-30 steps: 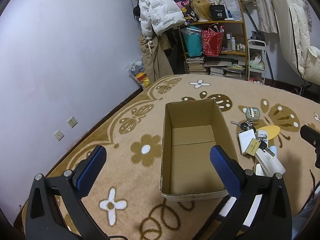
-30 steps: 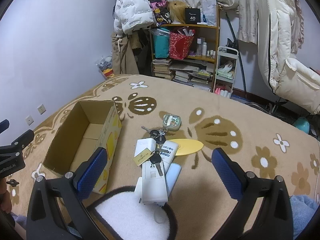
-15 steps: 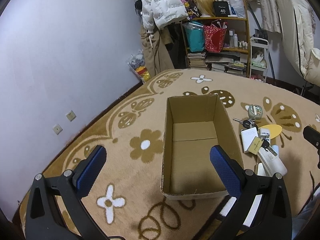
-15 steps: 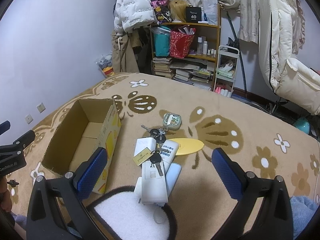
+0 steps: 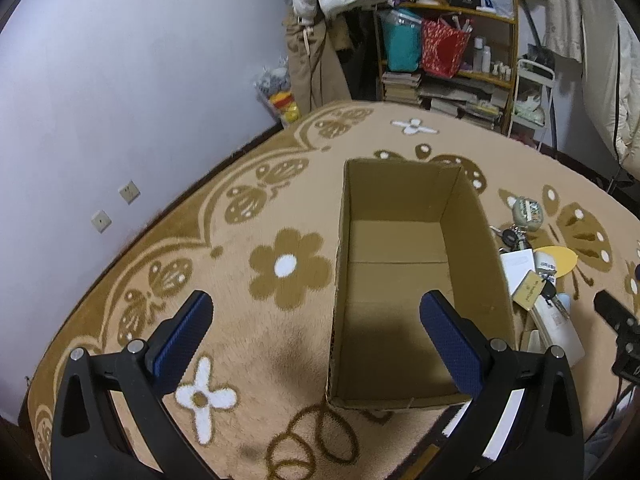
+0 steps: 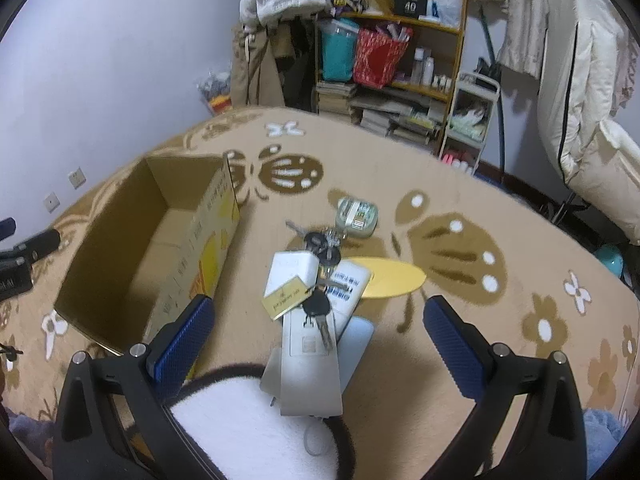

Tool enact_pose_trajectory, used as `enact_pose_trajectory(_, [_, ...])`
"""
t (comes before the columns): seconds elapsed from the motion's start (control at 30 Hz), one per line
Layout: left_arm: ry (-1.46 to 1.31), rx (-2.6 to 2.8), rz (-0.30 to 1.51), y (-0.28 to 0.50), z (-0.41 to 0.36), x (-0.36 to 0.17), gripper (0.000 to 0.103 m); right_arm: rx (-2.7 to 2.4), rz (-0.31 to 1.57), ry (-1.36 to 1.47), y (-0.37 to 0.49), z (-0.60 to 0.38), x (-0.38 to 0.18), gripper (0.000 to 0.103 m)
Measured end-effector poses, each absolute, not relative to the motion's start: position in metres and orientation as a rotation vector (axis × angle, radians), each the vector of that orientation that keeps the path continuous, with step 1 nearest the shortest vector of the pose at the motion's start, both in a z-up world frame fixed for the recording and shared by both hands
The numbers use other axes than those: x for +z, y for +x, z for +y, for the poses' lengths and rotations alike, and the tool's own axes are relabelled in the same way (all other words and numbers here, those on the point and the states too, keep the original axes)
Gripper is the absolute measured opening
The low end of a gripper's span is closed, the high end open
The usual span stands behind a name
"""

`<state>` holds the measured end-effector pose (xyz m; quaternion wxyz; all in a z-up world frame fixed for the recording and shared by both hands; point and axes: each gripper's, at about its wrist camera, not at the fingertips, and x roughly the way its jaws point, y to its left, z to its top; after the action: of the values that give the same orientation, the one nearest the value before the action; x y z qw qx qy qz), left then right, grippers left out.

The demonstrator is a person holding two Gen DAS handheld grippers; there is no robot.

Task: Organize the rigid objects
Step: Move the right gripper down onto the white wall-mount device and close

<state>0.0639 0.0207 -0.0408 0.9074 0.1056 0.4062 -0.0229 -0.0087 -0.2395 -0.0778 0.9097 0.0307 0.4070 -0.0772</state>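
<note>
Left gripper point(image 5: 314, 320): pulled in nearer the cardboard box point(image 5: 408, 280); box looms larger, toward 12 o'clock.
Right gripper point(image 6: 318, 324): dropped closer over the key pile point(image 6: 320, 280); pile larger.

The right gripper point(image 6: 318, 326) hangs with its blue-padded fingers point(image 6: 182, 338) spread wide and nothing between them, above a heap of small things on a tan patterned rug point(image 6: 460, 360). In the heap a bunch of keys point(image 6: 320, 306) with a gold tag point(image 6: 285, 296) lies on a white box point(image 6: 308, 354), beside a white charger point(image 6: 290, 272), a yellow oval piece point(image 6: 390, 276) and, farther off, a small green case point(image 6: 356, 216). To the left stands an open, empty cardboard box point(image 6: 200, 240), with the tip of the left gripper point(image 6: 24, 252) at the picture's left edge and a cluttered shelf point(image 6: 396, 64) against the far wall.
</note>
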Motion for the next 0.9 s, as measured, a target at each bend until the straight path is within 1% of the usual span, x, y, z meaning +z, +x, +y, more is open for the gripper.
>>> enact_pose_trajectory(0.33, [0.207, -0.042, 0.981, 0.094, 0.022, -0.068, 0.102, -0.166, 0.938, 0.1, 0.007, -0.245, -0.108, 0.103])
enact_pose_trajectory(0.37, [0.2, -0.035, 0.999, 0.096, 0.023, -0.072, 0.097, -0.167, 0.949, 0.1, 0.009, -0.245, -0.111, 0.103])
enact_pose_trajectory(0.5, [0.156, -0.032, 1.035, 0.1, 0.027, -0.079, 0.083, -0.164, 0.992, 0.11, 0.015, -0.245, -0.124, 0.103])
enact_pose_trajectory(0.6, [0.16, -0.046, 1.07, 0.1, 0.025, -0.086, 0.063, -0.149, 1.032, 0.113, 0.018, -0.243, -0.134, 0.102])
enact_pose_trajectory(0.63, [0.171, -0.051, 1.089, 0.101, 0.023, -0.091, 0.047, -0.143, 1.048, 0.112, 0.02, -0.242, -0.137, 0.099])
enact_pose_trajectory(0.7, [0.176, -0.062, 1.123, 0.101, 0.021, -0.099, 0.034, -0.133, 1.085, 0.107, 0.022, -0.24, -0.145, 0.098])
enact_pose_trajectory(0.77, [0.172, -0.077, 1.157, 0.102, 0.02, -0.106, 0.023, -0.135, 1.108, 0.098, 0.024, -0.238, -0.151, 0.093])
enact_pose_trajectory(0.9, [0.221, -0.065, 1.209, 0.103, 0.016, -0.118, 0.021, -0.173, 1.132, 0.075, 0.025, -0.239, -0.163, 0.092])
